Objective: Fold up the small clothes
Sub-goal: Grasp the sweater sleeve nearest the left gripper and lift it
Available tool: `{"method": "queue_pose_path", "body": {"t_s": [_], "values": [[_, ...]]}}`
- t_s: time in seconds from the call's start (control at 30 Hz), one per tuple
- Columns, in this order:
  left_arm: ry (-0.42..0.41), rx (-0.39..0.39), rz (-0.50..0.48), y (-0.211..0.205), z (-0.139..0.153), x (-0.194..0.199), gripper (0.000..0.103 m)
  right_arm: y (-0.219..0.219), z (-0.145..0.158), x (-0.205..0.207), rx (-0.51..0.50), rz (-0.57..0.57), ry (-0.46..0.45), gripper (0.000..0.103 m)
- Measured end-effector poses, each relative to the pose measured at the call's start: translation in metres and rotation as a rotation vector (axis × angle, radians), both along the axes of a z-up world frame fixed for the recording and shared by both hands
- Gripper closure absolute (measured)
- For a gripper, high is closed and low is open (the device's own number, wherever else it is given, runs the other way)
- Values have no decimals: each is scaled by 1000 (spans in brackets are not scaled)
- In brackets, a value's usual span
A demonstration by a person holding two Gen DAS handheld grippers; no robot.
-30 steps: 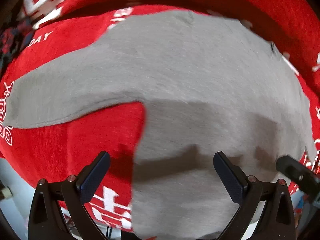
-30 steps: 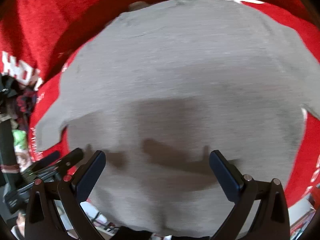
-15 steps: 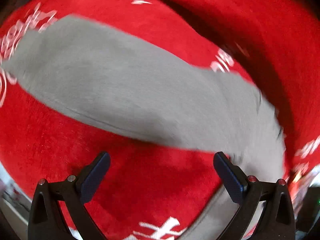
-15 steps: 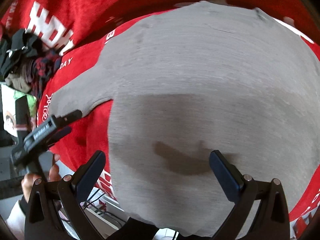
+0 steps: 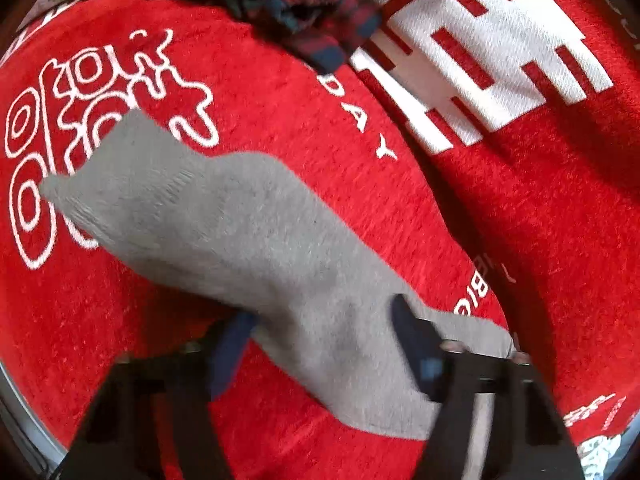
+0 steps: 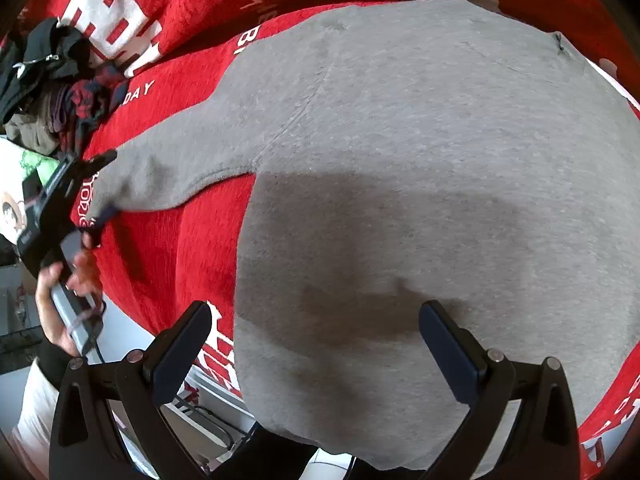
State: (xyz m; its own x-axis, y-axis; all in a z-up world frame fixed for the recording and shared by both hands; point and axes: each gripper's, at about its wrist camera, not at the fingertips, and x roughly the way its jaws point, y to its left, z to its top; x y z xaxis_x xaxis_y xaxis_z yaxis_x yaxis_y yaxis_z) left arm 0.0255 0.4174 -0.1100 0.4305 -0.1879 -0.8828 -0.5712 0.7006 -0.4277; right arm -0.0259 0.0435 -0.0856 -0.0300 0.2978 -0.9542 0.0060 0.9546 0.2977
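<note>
A small grey long-sleeved top [image 6: 400, 168] lies flat on a red cloth with white print [image 6: 168, 240]. Its left sleeve [image 5: 224, 224] stretches out to the left. My left gripper [image 5: 320, 332] is open, with its fingers astride the sleeve, one on each side; it is blurred in its own view. It also shows in the right wrist view [image 6: 100, 184] at the sleeve's cuff, held by a hand. My right gripper [image 6: 316, 340] is open and empty above the top's lower body near its hem.
A pile of dark and plaid clothes [image 5: 304, 4] lies at the far left of the red cloth [image 5: 520, 208]. It also shows in the right wrist view [image 6: 60, 88]. The table's front edge and cables [image 6: 208, 412] run below the hem.
My left gripper has swung left from the top's body to the sleeve and now straddles it. My right gripper has stayed over the hem, and its view has turned a little.
</note>
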Motion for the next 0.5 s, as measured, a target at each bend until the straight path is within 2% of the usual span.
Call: {"method": "queue_pose_path", "body": {"t_s": [0.03,0.07,0.1,0.23,0.3,0.37,0.43,0.5], "values": [[-16,-6,2,-2,-1,0,61,2,0,1,1,1,0,0],[-47,-34,-5,-3,-2,-1,76,3,0,0,2,2,0,0],[-89,-90,-17,-2,-5,-1,85,4,1,0,4,4,-1,0],[-168,-167,-53,-8,-9,4,88,4,2,-2,8,8,-2,0],[-239,-197,-108,-19,4,6,88,2,2,-3,7,7,-2,0],[-268,-201,-166,-34,15,11,88,-3,3,-5,9,-3,-2,0],[-252,-144,-216,-53,26,16,88,-8,3,-6,9,-17,-4,0],[-179,-68,-190,-56,28,6,88,-14,3,-8,8,-31,-3,0]]}}
